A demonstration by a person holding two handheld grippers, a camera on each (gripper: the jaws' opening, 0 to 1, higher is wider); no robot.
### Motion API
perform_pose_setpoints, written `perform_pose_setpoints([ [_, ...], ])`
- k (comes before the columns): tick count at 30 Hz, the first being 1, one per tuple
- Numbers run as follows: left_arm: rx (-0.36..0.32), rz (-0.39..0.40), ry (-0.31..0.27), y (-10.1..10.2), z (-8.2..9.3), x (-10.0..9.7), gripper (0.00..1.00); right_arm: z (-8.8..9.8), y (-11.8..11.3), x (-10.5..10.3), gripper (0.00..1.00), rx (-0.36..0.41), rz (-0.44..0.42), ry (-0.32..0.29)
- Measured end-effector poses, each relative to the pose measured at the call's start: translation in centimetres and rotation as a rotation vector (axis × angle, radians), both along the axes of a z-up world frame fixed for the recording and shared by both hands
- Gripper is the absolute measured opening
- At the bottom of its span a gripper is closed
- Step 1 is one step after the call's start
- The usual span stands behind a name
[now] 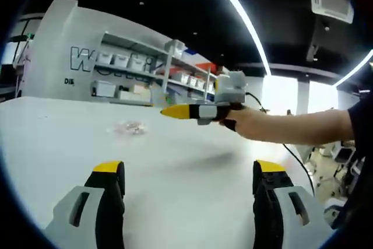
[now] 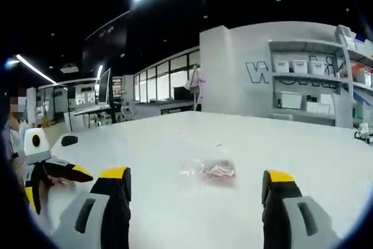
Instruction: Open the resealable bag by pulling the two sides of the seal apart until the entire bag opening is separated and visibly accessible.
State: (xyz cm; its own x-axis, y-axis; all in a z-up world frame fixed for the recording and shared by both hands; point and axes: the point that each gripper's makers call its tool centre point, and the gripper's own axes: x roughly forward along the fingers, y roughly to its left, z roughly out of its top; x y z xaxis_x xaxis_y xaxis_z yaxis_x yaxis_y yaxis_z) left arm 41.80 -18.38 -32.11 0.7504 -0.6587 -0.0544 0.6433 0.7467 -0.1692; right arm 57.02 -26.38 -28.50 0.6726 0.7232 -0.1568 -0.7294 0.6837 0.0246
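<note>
A small clear resealable bag with reddish contents lies flat on the white table. In the left gripper view my left gripper is open and empty, low over the table, with the bag ahead and to the left. The right gripper comes in from the right, held by a hand, hovering above the table to the right of the bag. In the right gripper view the bag sits just ahead between the wide-apart jaws of my open right gripper. The left gripper appears at the far left, apart from the bag.
The white table stretches far around the bag. A small dark object rests near its left side. Shelves with white bins stand against the wall behind the table. A person's forearm reaches across from the right.
</note>
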Motion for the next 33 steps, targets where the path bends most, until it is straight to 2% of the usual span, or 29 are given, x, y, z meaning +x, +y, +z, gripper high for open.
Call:
perform_pose_setpoints([
  [13,0.017,0.009,0.003,-0.1,-0.3,-0.1,0.90,-0.3,-3.7,-3.4,0.97,0.026,-0.034,-0.006],
  [23,0.041,0.020,0.002,-0.1,-0.7,-0.3,0.90,-1.7,-7.2,-6.7,0.99,0.029,-0.061,-0.010],
  [27,0.023,0.033,0.000,0.3,-0.5,-0.3,0.90,-1.8,-7.9,-7.9,0.99,0.038,-0.065,-0.015],
  [33,0.034,0.036,0.002,0.3,-0.7,-0.2,0.90,-2.4,-8.6,-9.4,0.99,0.040,-0.067,-0.036],
])
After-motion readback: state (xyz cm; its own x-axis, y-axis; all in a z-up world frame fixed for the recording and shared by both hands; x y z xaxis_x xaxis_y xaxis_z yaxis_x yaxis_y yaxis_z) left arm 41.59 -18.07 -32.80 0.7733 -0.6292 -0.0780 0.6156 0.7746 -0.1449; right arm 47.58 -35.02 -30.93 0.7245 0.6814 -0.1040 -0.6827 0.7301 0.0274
